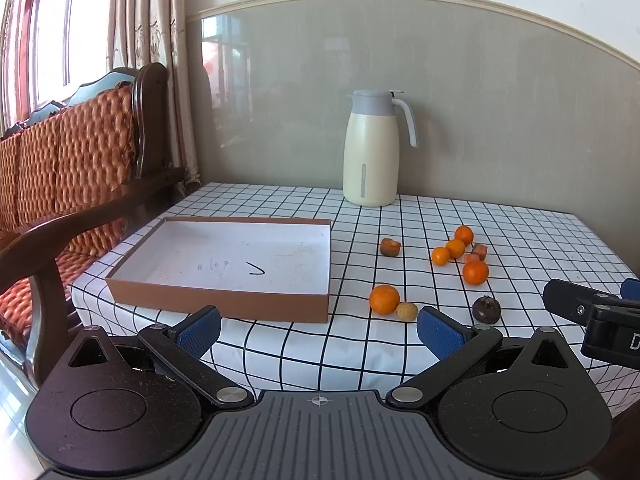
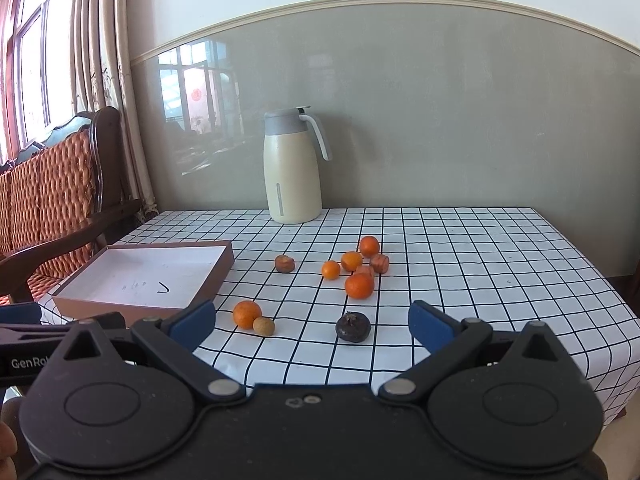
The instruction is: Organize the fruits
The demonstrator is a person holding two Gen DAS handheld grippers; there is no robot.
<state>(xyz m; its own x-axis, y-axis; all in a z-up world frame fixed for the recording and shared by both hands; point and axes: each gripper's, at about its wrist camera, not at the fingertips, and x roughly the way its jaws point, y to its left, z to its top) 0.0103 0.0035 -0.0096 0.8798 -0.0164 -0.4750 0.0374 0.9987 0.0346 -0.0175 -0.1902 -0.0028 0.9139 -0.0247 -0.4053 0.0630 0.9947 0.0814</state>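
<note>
Fruits lie loose on the tabletop [image 2: 480,248], right of centre in both views, none inside the box [image 1: 224,292]. Largest to smallest: the tabletop wears a white cloth with a black grid, and its near edge is hidden behind the gripper bodies. A wooden armchair [image 1: 80,168] with orange woven cushions fills the left of the frame, cut off at the border, with curtains and a window behind it. The grey wall panel mirrors the window. The shallow brown box with a white floor sits at left centre; faint scribbles on its floor are unreadable. A cream thermos jug [image 2: 292,168] stands upright at the back by the wall.

The left hand-held gripper [image 1: 320,334] holds its blue pads wide apart and clasps nothing; so does the right hand-held gripper [image 2: 312,326], which appears only partly at the right edge of the left wrist view.

Among the fruit, a nearer orange [image 2: 247,314] touches a small tan fruit [image 2: 264,326]; a dark wrinkled fruit [image 2: 353,328] lies alone. Four smaller oranges [image 2: 359,286] cluster behind, with reddish-brown pieces [image 2: 285,264] too small to identify.
</note>
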